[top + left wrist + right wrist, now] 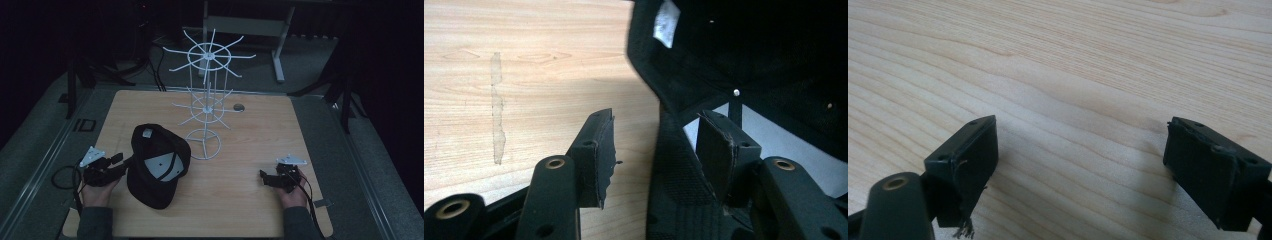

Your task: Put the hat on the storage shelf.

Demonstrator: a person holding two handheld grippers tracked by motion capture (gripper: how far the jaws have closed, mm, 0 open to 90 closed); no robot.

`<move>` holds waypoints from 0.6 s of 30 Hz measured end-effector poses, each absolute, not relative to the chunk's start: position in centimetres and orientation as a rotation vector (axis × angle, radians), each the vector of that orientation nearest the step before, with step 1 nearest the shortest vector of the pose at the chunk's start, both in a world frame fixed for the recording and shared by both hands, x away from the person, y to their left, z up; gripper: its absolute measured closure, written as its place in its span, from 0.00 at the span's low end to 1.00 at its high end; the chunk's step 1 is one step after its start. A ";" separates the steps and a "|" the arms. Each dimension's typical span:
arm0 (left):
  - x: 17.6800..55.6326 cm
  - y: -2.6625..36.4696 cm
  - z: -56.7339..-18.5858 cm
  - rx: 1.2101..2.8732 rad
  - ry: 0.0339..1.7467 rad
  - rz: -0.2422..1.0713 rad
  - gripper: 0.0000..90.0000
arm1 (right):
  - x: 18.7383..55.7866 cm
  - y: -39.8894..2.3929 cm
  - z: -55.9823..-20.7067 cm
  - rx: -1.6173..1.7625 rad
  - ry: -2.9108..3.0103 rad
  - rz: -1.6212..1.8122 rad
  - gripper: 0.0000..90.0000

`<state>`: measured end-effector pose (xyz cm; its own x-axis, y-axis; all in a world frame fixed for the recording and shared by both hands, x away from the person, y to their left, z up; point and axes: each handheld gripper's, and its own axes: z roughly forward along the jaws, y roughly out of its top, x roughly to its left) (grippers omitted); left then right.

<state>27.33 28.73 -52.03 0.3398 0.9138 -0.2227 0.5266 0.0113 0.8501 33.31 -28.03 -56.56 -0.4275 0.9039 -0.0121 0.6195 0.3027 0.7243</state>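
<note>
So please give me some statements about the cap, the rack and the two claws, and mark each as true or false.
1. The cap lies upside down on the table. True.
2. The cap hangs on the rack. False: it lies on the table, beside the rack's base.
3. The left claw has the cap's edge between its jaws. True: the jaws stand apart around it.
4. The right claw holds the cap. False: its jaws are open over bare wood.
5. The rack lies on its side. False: it stands upright.
</note>
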 end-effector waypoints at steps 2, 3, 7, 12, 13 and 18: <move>27.3 28.7 -52.1 1.649 1.319 0.505 0.54 | 33.3 -28.0 -56.6 1.358 2.156 0.915 0.16; 27.3 28.7 -52.1 1.649 1.319 0.505 0.54 | 33.3 -28.0 -56.6 1.359 2.156 0.914 0.16; 27.4 28.8 -52.2 1.650 1.330 0.497 0.53 | 33.3 -28.0 -56.6 1.359 2.156 0.914 0.16; 27.7 28.8 -52.4 1.660 1.342 0.480 0.50 | 33.3 -28.0 -56.6 1.358 2.156 0.915 0.16; 27.7 28.8 -52.4 1.660 1.342 0.480 0.50 | 33.3 -28.0 -56.6 1.358 2.156 0.915 0.16; 28.0 28.4 -52.5 1.675 1.341 0.467 0.50 | 33.3 -28.0 -56.6 1.358 2.156 0.915 0.16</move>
